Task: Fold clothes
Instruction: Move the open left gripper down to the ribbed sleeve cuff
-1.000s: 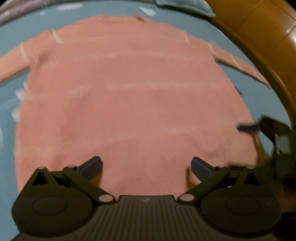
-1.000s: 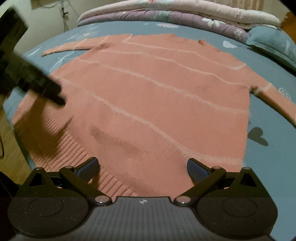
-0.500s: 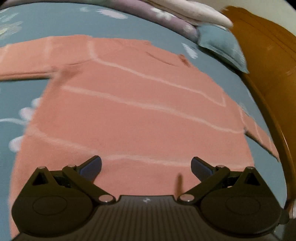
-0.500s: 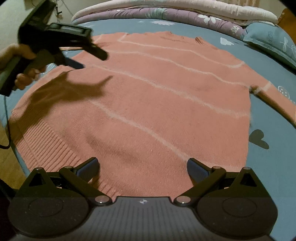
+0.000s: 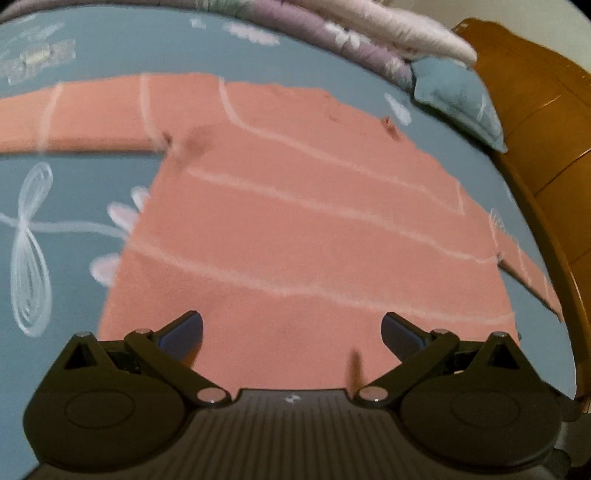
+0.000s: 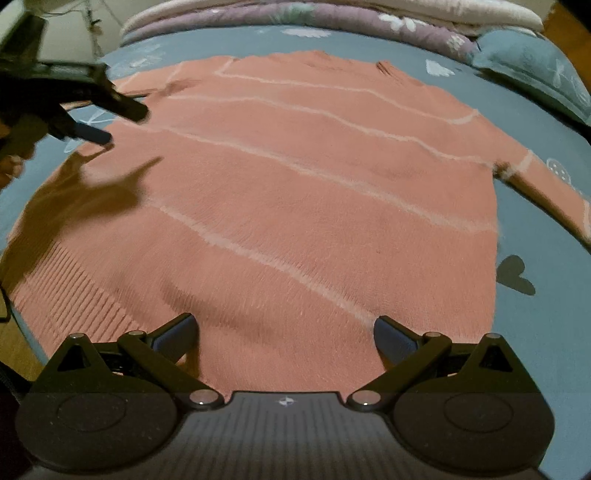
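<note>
Lying flat: pink sweater [image 6: 295, 192], spread face-up on the bed [image 6: 546, 317], both sleeves stretched out to the sides
Sweater markings: thin pale stripes across the body and sleeves; ribbed hem at the edge nearest the right camera
Bed cover: blue-grey sheet [image 5: 74, 192] printed with white dragonflies and flowers, and a dark heart just beside the sweater's side edge
Beyond the sweater's collar: folded quilts [image 6: 332, 18] in lilac and cream, and a blue pillow [image 5: 458, 96] next to them
Past the sweater's far sleeve: wooden bed frame [image 5: 546, 155], seen from the left camera
Left hand-held gripper [image 5: 291, 328]: released, fingers wide apart, held above the sweater's body near its side edge, gripping nothing; the right camera sees it blurred [image 6: 107, 118] over the sweater's sleeve side, casting a shadow on the knit
Right hand-held gripper [image 6: 284, 328]: released, fingers spread wide, above the sweater's lower body near the hem, nothing between them
Person: part of a hand [image 6: 11, 162] on the left gripper's handle
</note>
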A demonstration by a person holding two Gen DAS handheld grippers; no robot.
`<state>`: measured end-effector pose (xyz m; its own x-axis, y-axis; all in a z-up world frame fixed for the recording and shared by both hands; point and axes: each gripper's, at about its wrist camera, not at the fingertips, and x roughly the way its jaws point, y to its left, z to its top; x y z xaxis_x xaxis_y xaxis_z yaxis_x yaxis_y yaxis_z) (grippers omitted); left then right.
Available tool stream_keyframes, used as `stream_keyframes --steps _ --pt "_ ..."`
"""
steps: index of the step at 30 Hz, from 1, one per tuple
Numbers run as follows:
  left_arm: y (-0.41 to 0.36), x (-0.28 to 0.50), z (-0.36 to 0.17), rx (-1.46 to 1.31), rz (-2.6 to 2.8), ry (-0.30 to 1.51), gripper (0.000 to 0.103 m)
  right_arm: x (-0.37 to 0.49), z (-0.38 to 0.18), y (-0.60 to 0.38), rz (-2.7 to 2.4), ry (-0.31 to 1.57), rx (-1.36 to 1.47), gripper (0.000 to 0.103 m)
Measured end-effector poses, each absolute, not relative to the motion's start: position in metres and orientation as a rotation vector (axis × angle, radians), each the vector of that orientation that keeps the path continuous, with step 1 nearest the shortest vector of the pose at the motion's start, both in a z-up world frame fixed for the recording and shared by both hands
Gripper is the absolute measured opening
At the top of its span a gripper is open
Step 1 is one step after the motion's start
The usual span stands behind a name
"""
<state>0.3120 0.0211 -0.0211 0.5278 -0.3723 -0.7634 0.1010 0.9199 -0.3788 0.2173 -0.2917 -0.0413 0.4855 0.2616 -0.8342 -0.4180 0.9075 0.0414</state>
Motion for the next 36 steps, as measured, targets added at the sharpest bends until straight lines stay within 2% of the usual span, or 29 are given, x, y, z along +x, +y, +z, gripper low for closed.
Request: stream_keyframes --steps 6,14,28,36 --pt "0.064 0.344 0.009 -0.230 -0.295 0.861 0.102 0.222 -0.031 -0.272 0.256 1.026 -0.129 0.103" --pt "0.159 0.398 0.012 -0.230 -0.179 0.814 0.102 0.219 -0.008 -0.242 0.065 0.980 -0.039 0.103" --pt "0.322 0.472 -0.049 -0.434 0.136 0.837 0.102 0.228 0.028 -0.224 -0.052 0.943 0.161 0.103" --pt "0.347 0.444 -0.053 -0.430 0.137 0.826 0.102 0.246 0.033 -0.214 -0.073 0.938 0.153 0.103"
